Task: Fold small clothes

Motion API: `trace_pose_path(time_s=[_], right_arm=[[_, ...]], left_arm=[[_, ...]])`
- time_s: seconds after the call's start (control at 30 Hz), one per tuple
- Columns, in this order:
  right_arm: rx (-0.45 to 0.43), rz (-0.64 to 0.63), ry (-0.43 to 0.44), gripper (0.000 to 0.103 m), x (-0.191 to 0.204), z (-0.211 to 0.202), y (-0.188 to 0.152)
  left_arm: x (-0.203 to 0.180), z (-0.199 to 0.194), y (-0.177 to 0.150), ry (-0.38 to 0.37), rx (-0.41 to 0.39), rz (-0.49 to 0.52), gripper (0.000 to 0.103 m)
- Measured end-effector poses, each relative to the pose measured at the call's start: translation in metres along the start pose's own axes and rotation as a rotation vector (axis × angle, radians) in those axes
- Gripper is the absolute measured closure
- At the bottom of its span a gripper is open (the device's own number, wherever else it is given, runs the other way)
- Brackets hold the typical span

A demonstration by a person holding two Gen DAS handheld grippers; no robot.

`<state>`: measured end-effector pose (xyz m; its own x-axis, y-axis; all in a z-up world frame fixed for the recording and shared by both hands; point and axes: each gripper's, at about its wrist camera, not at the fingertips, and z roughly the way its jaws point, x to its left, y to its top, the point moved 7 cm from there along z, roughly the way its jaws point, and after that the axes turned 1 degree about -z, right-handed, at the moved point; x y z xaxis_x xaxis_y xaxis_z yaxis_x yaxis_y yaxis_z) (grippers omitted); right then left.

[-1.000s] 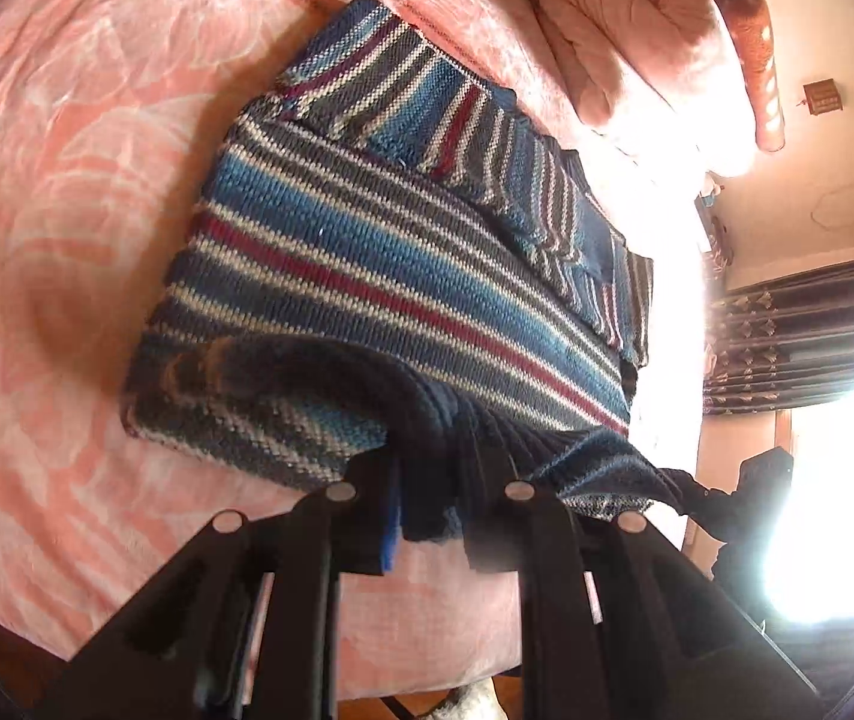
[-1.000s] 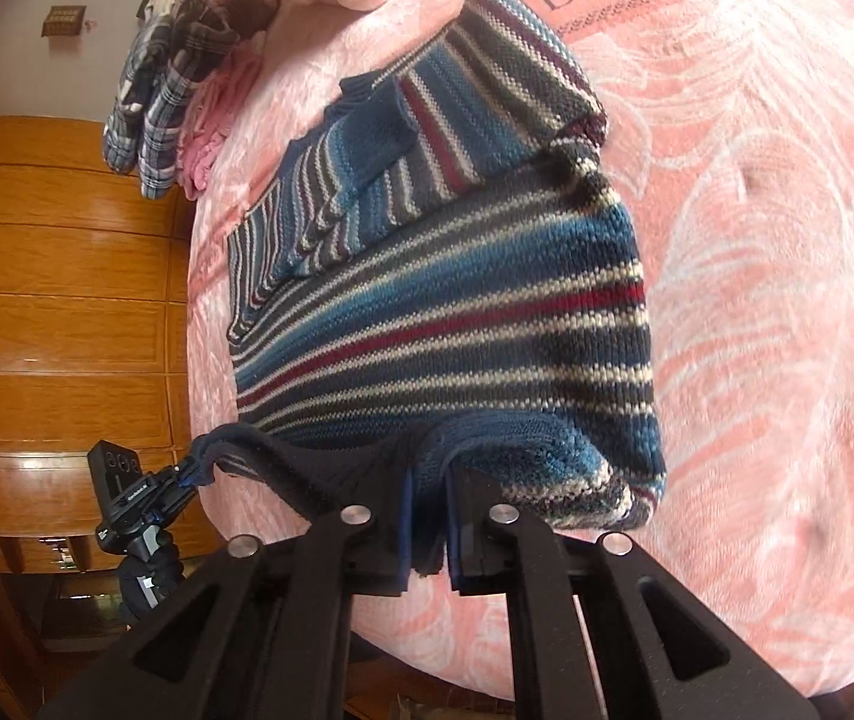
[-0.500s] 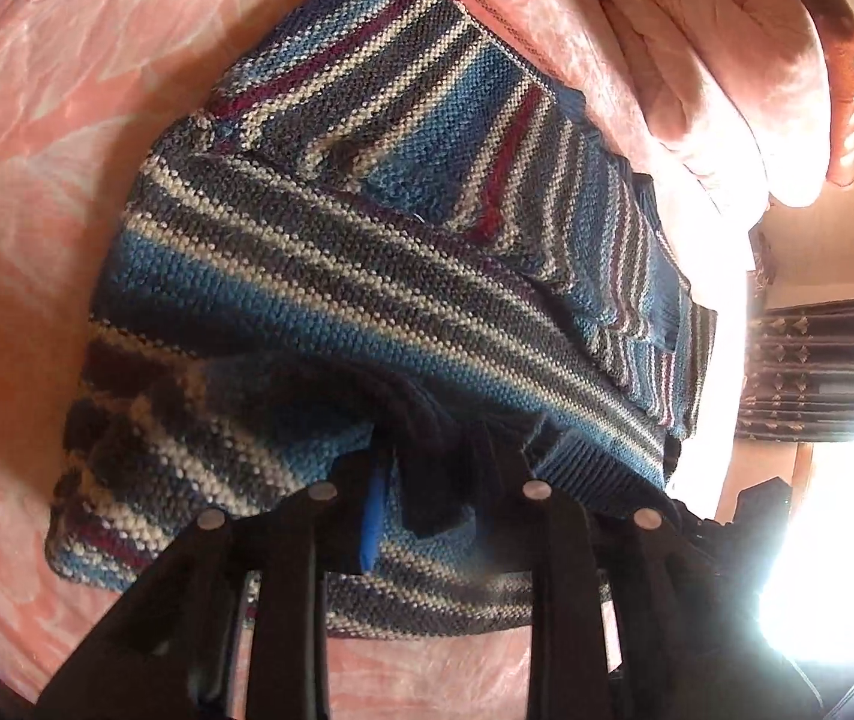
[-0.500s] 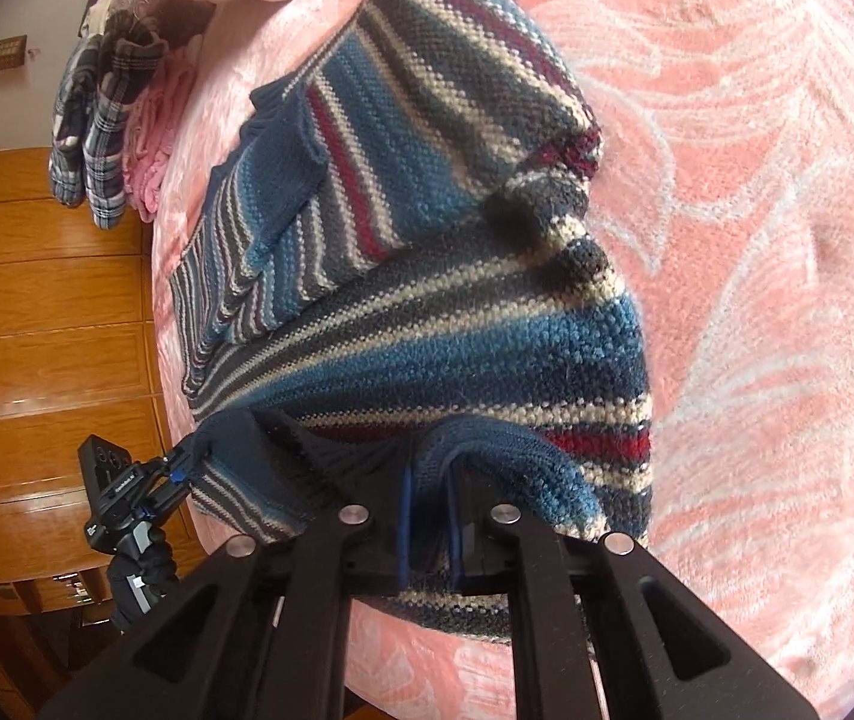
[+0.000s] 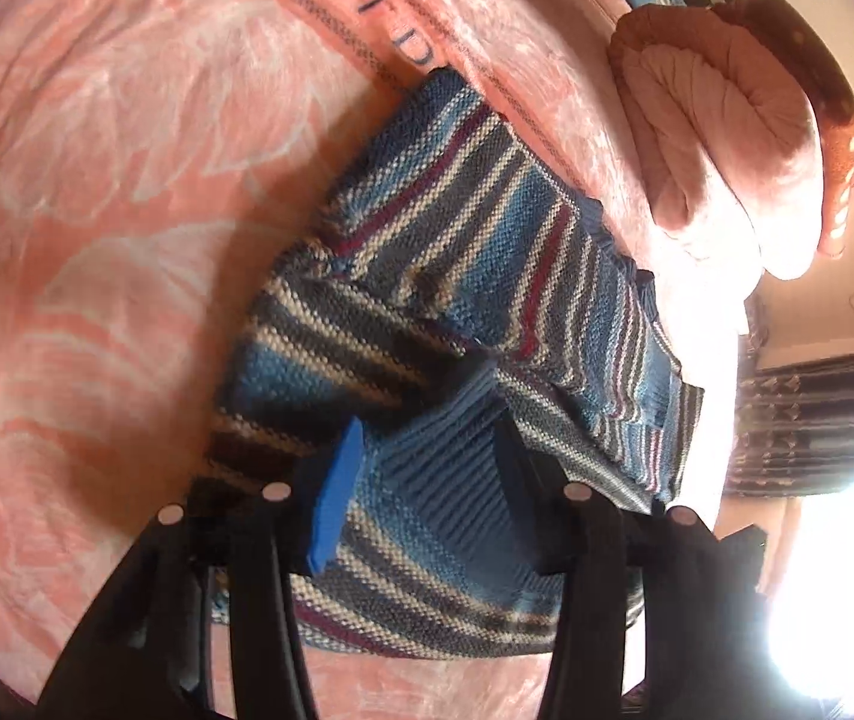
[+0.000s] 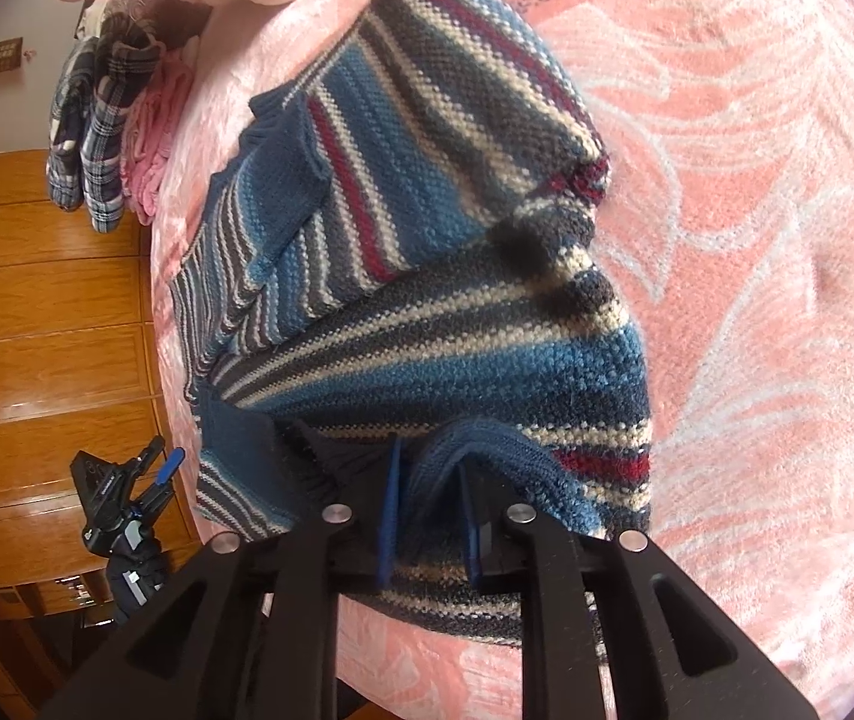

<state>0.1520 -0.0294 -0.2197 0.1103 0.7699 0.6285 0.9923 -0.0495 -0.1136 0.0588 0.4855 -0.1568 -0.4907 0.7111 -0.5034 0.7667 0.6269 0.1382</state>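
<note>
Left wrist view: the left tongs (image 5: 427,474) are standing wide apart, the blue-padded finger (image 5: 337,498) on one side and the dark finger on the other. The ribbed blue hem of the striped sweater (image 5: 487,252) is lying between them, and neither finger is pressing it; no grip is being held. The sweater is lying on the pink bedspread (image 5: 97,180), bunched and partly doubled over, its hem end nearest the tongs and its far end reaching the printed letter band of the bedspread. Beyond the sweater, a pink pillow (image 5: 727,138) is resting at the bed's edge, with dark curtains (image 5: 817,414) hanging past it beside a bright window.

Right wrist view: the right tongs (image 6: 427,522) are standing slightly parted, with a fold of the sweater's (image 6: 427,210) blue knit edge sitting in the narrow gap between the two blue pads. Whether the pads are pressing the fold cannot be told. The sweater is spreading away from the tongs across the bedspread (image 6: 757,240), its upper layer folded over the lower one. Past the sweater's far corner, a plaid garment (image 6: 91,138) and a pink cloth (image 6: 151,150) are lying at the bed's edge. On the side of the sweater away from the bedspread's open area, the left tongs (image 6: 145,480) are showing open, in front of a wooden wardrobe (image 6: 37,330).
</note>
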Motion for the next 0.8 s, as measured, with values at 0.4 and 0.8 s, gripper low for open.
trace_pose_path(time_s=[0.4, 0.8], right_arm=[[-0.087, -0.025, 0.067, 0.038, 0.012, -0.043, 0.013], [-0.139, -0.252, -0.103, 0.04, 0.028, -0.048, 0.014]], left_arm=[[-0.034, 0.052, -0.017, 0.202, 0.109, 0.437, 0.048], [-0.018, 0.075, -0.02, 0.318, 0.136, 0.511, 0.05]])
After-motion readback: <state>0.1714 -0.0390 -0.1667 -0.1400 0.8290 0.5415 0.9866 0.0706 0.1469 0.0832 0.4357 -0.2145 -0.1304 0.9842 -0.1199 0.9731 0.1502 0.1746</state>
